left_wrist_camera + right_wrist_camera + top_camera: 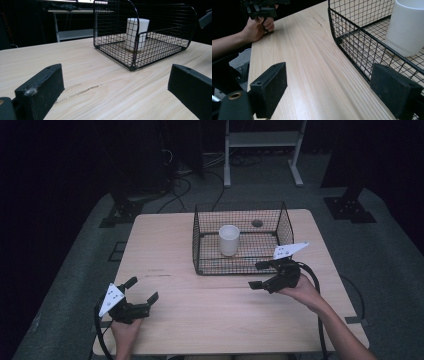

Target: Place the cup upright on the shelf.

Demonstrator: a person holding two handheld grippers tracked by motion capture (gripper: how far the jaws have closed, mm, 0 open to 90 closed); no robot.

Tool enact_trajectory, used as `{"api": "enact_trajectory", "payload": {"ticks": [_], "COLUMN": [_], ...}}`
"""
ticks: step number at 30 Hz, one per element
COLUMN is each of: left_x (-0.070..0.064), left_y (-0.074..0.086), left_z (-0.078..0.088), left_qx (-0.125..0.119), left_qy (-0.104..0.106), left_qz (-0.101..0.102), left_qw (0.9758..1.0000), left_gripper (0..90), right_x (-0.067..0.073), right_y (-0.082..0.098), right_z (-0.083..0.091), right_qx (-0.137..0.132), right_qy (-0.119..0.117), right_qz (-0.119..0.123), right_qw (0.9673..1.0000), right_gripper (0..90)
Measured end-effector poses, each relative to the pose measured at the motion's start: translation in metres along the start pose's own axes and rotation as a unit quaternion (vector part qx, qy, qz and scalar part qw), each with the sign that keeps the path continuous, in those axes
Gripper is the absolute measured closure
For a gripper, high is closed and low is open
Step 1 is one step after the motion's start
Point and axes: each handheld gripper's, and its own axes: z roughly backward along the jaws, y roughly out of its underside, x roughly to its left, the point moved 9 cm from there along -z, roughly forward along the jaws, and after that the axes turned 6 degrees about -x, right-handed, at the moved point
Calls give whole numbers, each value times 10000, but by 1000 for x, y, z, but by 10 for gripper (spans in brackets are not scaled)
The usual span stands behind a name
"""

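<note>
I see a white cup point(229, 240) standing in the wire basket point(200, 251). My right gripper point(258, 275) is open beside the basket, holding nothing. My left gripper point(143, 289) is open wide and empty.

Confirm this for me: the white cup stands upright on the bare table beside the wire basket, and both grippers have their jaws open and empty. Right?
Not quite. The white cup stands upright inside the wire basket, on its mesh floor, as the high view shows. The rest holds: the left gripper and the right gripper have their jaws open and empty.
</note>
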Motion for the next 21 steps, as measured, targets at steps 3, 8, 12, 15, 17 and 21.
{"api": "enact_trajectory", "payload": {"ticks": [3, 8, 12, 15, 17, 21], "left_x": [0, 0, 0, 0, 0, 0], "left_y": [0, 0, 0, 0, 0, 0], "left_z": [0, 0, 0, 0, 0, 0], "left_qx": [6, 4, 8, 8, 8, 9], "left_qy": [1, -4, -3, -5, -4, -7], "left_qz": [0, 5, 4, 6, 6, 7], "left_qw": [10000, 10000, 10000, 10000, 10000, 10000], "left_gripper": [0, 0, 0, 0, 0, 0], "right_x": [1, 1, 2, 2, 3, 3], "right_y": [3, 10, 14, 16, 17, 22], "right_z": [2, 4, 6, 8, 10, 13], "right_qx": [-13, -9, -16, 1, -16, -39], "right_qy": [-1, 17, 45, 55, 60, 92], "right_qz": [-19, -64, -74, -87, -80, -89], "right_qw": [10000, 10000, 10000, 9999, 9999, 9999], "right_gripper": [132, 132, 132, 132, 132, 132]}}
